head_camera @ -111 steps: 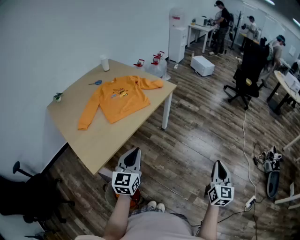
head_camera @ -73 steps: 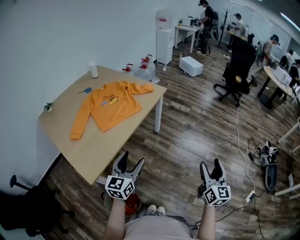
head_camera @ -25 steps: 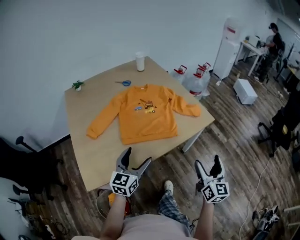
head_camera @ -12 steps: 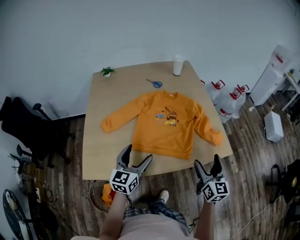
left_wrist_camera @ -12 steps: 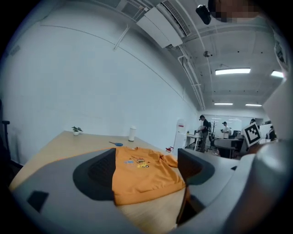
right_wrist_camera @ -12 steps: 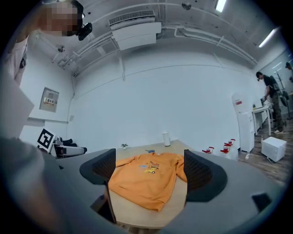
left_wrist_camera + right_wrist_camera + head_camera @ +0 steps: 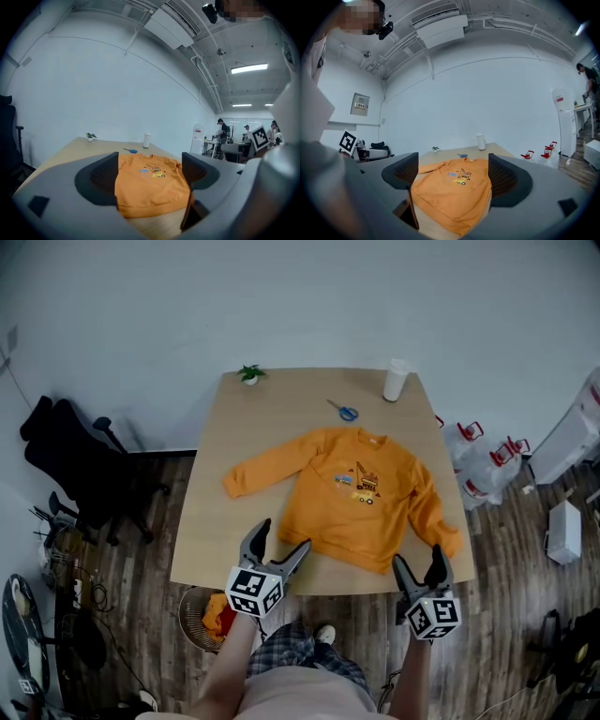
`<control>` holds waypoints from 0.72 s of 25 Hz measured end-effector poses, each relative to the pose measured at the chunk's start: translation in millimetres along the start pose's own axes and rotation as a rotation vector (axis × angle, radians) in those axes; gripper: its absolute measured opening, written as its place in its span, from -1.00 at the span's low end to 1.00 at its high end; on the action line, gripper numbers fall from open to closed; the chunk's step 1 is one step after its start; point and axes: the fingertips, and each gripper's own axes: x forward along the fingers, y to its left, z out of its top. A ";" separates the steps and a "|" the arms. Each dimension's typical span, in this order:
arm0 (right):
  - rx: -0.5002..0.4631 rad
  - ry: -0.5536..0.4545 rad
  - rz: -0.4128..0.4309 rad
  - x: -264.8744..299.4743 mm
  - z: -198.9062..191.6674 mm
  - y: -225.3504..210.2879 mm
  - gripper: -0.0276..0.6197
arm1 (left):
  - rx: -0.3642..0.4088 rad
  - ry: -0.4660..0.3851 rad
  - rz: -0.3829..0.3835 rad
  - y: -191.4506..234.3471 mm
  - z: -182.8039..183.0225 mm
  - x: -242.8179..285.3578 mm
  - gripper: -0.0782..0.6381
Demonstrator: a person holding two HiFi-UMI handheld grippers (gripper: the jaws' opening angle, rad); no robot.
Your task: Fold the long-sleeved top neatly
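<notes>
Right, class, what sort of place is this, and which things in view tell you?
Probably an open office or lab workroom: a black office chair beside the wooden table, water jugs on the floor, and people at desks under strip lights.

Floor basket (image 7: 199, 624) partly behind table (image 7: 211, 521) edge and left gripper (image 7: 284, 533).

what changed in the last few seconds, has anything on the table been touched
The person walked up to the table and now faces it square on. The left tool and right tool, shut at first, have opened and hang empty by its near edge. Nothing was taken hold of. The orange sweatshirt, scissors, cup and small plant lie as before.
</notes>
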 end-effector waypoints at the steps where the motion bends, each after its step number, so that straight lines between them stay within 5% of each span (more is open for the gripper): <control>1: -0.001 0.000 0.003 3.3 1.2 0.1 0.48 | -0.005 0.000 0.004 2.3 0.8 2.0 0.35; 18: -0.028 0.003 -0.011 72.9 8.1 -4.0 0.46 | -0.034 0.003 0.006 53.2 5.2 46.9 0.35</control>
